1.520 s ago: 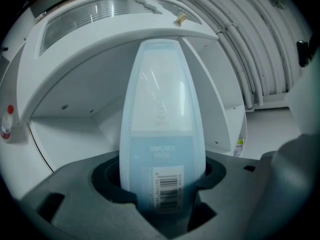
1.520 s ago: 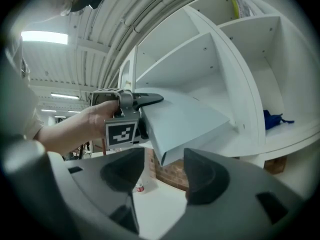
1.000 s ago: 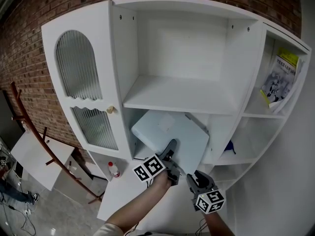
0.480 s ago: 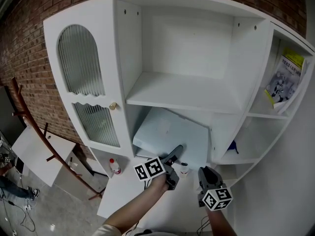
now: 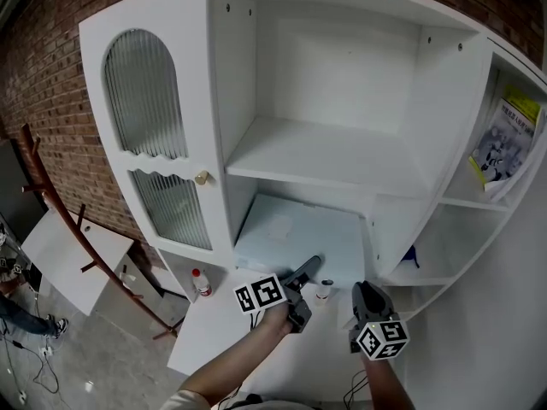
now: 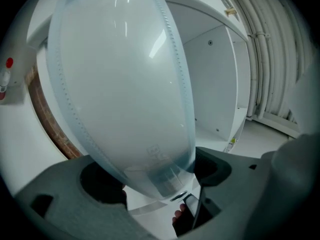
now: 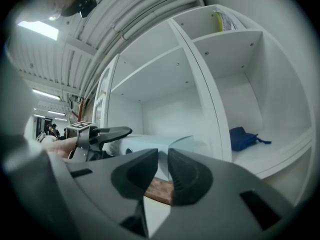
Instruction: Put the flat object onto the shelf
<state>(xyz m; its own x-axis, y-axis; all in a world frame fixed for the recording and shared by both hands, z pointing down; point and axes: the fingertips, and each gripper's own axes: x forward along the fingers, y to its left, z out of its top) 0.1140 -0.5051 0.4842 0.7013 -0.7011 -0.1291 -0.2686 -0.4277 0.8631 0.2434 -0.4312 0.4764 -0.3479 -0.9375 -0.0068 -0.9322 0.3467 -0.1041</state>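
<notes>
- Head view: the flat object, a pale blue slab, sits in the cabinet's lower middle compartment, under the bare shelf. Its near edge is at the front edge of that compartment.
- The left tool reaches in from the white bench, with one jaw lying over the slab's near edge. A small red-capped bottle stands near the bench's left edge.
- The right tool hangs over the bench's right part, apart from the slab.
- Left gripper view: the left tool has its jaws spread wide and opening. The flat object stands between them and fills most of the view.
- Right gripper view: the right tool has its jaws nearly together and closing, with a slim gap and nothing in it. Beyond are the flat object, the left tool and a blue cloth in the right-hand compartment.
</notes>
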